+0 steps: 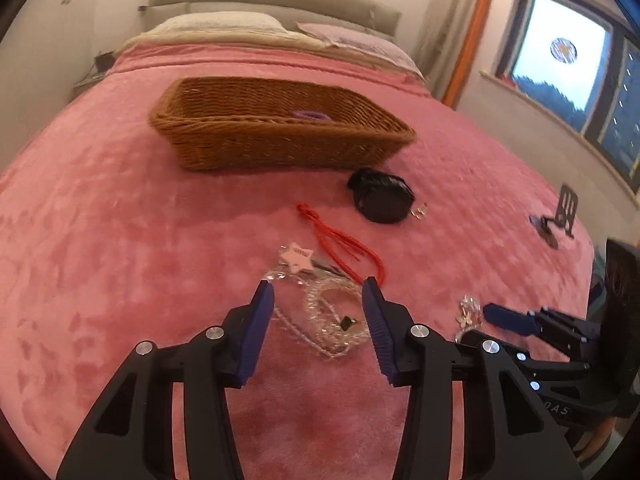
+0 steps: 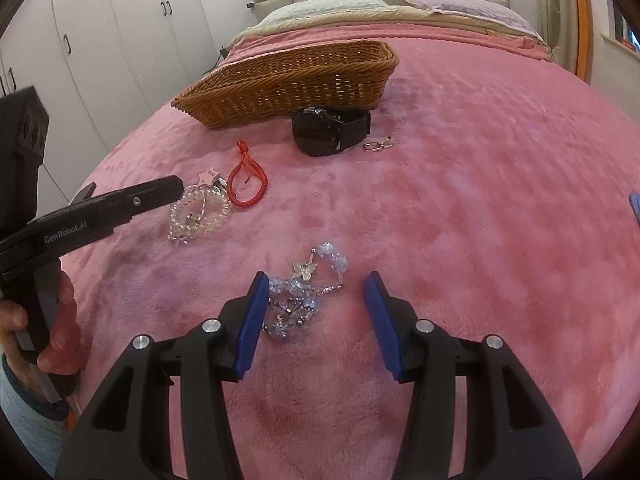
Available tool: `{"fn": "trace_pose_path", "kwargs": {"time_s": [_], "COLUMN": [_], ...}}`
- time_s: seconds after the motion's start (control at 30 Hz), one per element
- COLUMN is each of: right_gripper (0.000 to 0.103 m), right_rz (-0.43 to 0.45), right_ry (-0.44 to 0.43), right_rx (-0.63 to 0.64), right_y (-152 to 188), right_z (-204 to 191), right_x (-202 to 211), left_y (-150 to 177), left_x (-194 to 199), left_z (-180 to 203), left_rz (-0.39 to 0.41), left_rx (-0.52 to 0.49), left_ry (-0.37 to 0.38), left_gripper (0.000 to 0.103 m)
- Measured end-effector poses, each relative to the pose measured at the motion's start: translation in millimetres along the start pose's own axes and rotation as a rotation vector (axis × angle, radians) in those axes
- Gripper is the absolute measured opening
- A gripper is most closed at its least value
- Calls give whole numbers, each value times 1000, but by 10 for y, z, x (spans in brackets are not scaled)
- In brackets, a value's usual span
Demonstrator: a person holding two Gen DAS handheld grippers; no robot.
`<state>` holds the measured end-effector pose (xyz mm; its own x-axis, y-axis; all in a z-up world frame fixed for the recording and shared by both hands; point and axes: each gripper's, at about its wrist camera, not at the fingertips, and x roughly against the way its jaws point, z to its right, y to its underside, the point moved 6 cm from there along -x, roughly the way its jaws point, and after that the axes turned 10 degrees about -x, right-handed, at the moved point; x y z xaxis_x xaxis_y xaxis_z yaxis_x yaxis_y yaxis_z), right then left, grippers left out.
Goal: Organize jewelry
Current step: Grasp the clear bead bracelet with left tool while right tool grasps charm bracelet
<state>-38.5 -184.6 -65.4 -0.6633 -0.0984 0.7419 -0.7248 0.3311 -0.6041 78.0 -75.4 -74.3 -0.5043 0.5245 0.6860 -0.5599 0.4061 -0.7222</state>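
On the pink blanket, a clear bead bracelet with a pink star charm lies between the blue pads of my left gripper. The pads stand apart from it, open. My right gripper is open over a blue bead bracelet with butterfly charms, which lies close to its left pad. A red cord bracelet, a black watch and a small silver clasp lie further out. Behind them stands a wicker basket with a purple item inside.
Pillows and a headboard are at the bed's far end. A small black stand sits near the bed's right edge, below a window. White wardrobe doors line the left wall. A hand holds the left gripper's handle.
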Motion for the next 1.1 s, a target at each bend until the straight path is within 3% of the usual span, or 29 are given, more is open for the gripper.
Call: {"fn": "trace_pose_path", "kwargs": {"time_s": [0.07,0.2,0.27,0.37,0.4,0.43,0.47,0.63,0.73,0.83,0.97,1.1], "right_gripper": [47,47,47,47,44,26,21,14,13,8,8,8], "right_rz": [4,5,7,9,14,17,14,28,42,64,38,-12], "right_ry": [9,6,12,33,45,48,39,7,-19,5,31,-85], "right_rx": [6,-15,-17,6,19,28,38,104,126,125,74,-26], "right_y": [4,-3,-11,-1,3,7,16,76,63,-31,-95,-68], "right_z": [-13,-4,-21,-107,-133,-149,-177,-367,-479,-470,-293,-156], "right_x": [-2,2,-11,-38,-41,-40,-36,12,51,71,-22,-30], "left_y": [15,27,50,59,59,59,60,120,227,368,466,476], "left_x": [-138,-245,-268,-221,-178,-118,-73,255,335,350,347,380], "left_z": [6,-26,-30,-37,-55,-85,-96,-224,-327,-451,-488,-362], "left_rz": [-54,-80,-90,-68,-50,-28,-11,73,65,7,-29,-51], "left_rx": [-5,26,35,71,95,121,138,226,264,258,266,227], "left_ry": [6,38,37,79,101,111,119,141,86,-61,-114,-144], "left_gripper": [31,26,11,8,8,8,8,7,8,8,8,10]}}
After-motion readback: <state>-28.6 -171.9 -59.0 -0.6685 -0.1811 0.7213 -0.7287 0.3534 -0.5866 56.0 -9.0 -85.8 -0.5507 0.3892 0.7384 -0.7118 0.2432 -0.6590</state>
